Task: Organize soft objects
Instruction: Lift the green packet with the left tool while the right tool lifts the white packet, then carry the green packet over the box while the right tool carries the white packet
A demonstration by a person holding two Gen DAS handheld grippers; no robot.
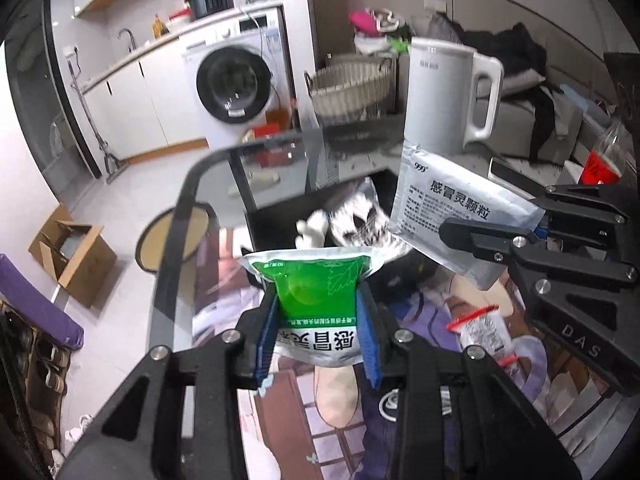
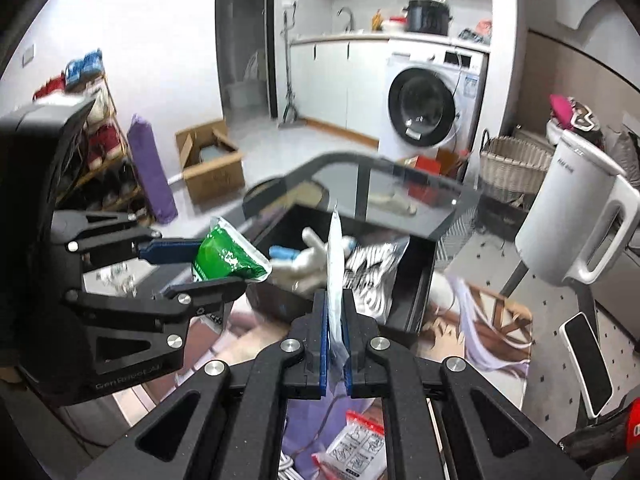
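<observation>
My left gripper [image 1: 318, 308] is shut on a green and white medicine sachet [image 1: 316, 280], held up above the table. The right wrist view shows that gripper [image 2: 218, 266] at the left with the green sachet [image 2: 228, 258] sticking out. My right gripper [image 2: 335, 300] is shut on a silver sachet [image 2: 335, 256], seen edge-on there. In the left wrist view it [image 1: 534, 224] pinches one corner of that silver sachet [image 1: 456, 208]. Beyond both sachets stands an open black box [image 2: 416, 280] holding a white soft toy [image 2: 312, 256] and a zebra-patterned bag [image 2: 376, 268].
A white kettle [image 2: 576, 216] stands at the right on the glass table, with a phone [image 2: 586, 364] near it. A small red-edged sachet [image 2: 356, 444] lies on the printed mat below my grippers. A woven basket [image 1: 352, 88] and a washing machine [image 1: 236, 84] are beyond the table.
</observation>
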